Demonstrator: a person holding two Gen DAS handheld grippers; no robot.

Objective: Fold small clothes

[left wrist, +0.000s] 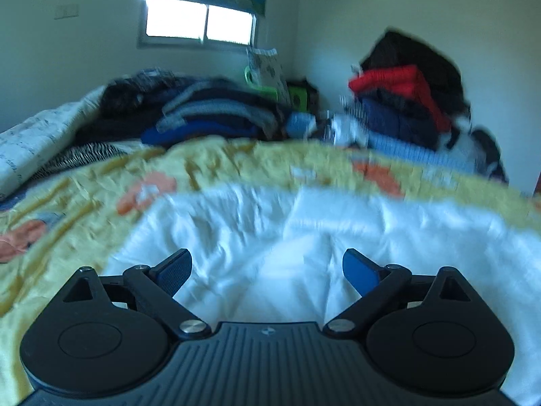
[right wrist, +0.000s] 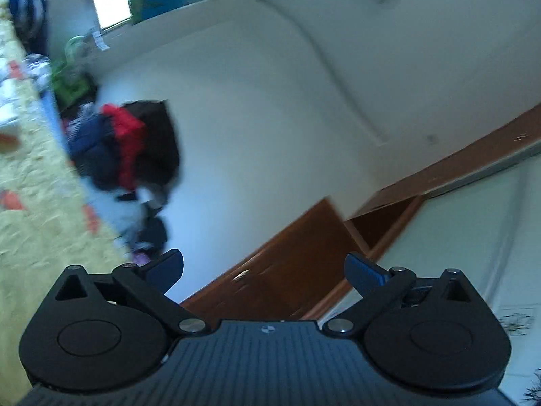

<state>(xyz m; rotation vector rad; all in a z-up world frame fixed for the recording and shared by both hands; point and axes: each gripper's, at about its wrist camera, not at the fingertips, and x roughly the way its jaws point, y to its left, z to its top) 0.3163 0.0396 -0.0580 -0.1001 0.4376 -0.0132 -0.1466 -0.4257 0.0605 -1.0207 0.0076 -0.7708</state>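
- Two views showed this moment, and the left wrist view came first: the left claw (left wrist: 267, 270) stood wide open with nothing between its blue pads, hovering just above a white garment (left wrist: 304, 230).
- The white garment lay spread and rumpled on a yellow bedspread (left wrist: 84, 203) with orange patches, filling the near middle and right of that view, its far edge curving across the bed.
- Beyond it, at the far side of the bed, sat a pile of dark and blue clothes (left wrist: 209, 111) on the left and a taller stack with a red item (left wrist: 402, 101) on the right, against the wall beneath a window (left wrist: 199, 20).
- The right wrist view was rolled far over and blurred: the right claw (right wrist: 263, 270) was also fully open and empty, aimed at a white wall and a wooden door (right wrist: 287, 270), well away from the cloth.
- In that view the bedspread ran along the left edge, and the stack with the red item showed near it; the white garment itself could not be made out there.
- The garment looked thin, light and limp, likely to sag and crease rather than hold a shape, and unlikely to slip from ribbed pads.
- Judged from its lie, the best hold would be a pinch at an outer edge or corner, one claw at each side, so a fold could be carried across without bunching the middle.
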